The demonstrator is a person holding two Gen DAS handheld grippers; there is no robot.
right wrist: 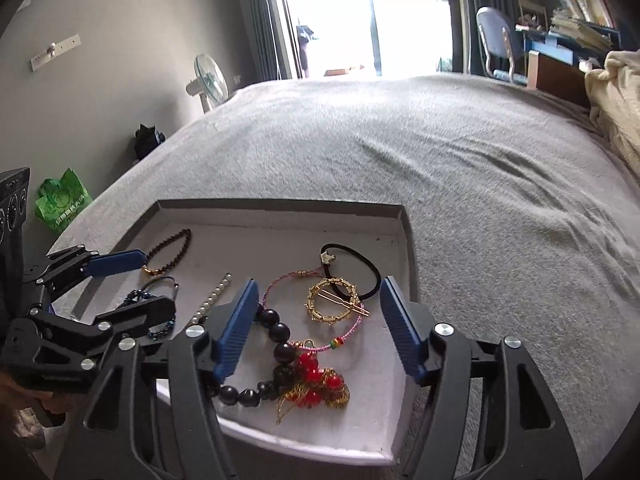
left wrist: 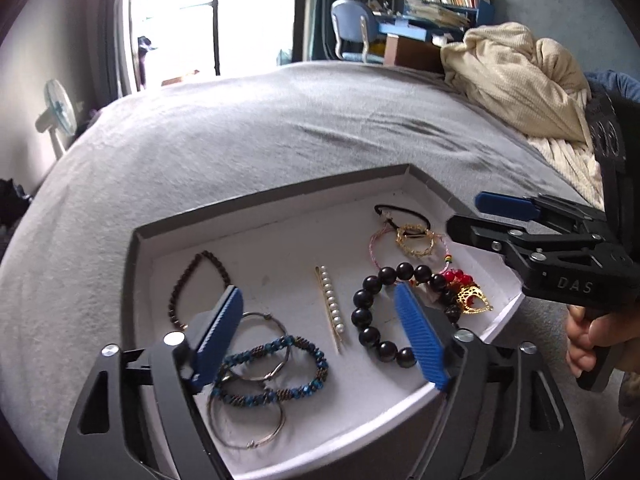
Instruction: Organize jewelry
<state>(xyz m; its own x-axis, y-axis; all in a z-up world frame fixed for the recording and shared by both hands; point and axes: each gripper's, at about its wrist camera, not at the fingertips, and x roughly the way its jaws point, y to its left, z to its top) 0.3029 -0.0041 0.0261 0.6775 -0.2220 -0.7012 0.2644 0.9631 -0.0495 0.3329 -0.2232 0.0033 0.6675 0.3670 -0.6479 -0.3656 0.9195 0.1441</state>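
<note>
A shallow white tray [left wrist: 260, 200] lies on the grey bed with jewelry spread in it. Inside are a brown bead bracelet [left wrist: 188, 280], a pearl hair pin [left wrist: 332, 304], a black bead bracelet [left wrist: 368, 312], a blue beaded bracelet [left wrist: 280, 368] and wire bangles [left wrist: 248, 428]. My left gripper [left wrist: 319, 292] hovers open over the tray's near part, its pads touching nothing. My right gripper [right wrist: 320, 284] is open above a gold ring clip [right wrist: 334, 302], a black hair tie [right wrist: 352, 268], a pink cord bracelet [right wrist: 280, 292] and a red and gold ornament [right wrist: 316, 380].
A grey bed cover [right wrist: 440, 160] stretches beyond the tray. A cream blanket [left wrist: 520, 80] is heaped at the right. A fan [right wrist: 208, 76] and a green bag [right wrist: 60, 200] stand by the left wall. A hand [left wrist: 588, 340] holds the right gripper's handle.
</note>
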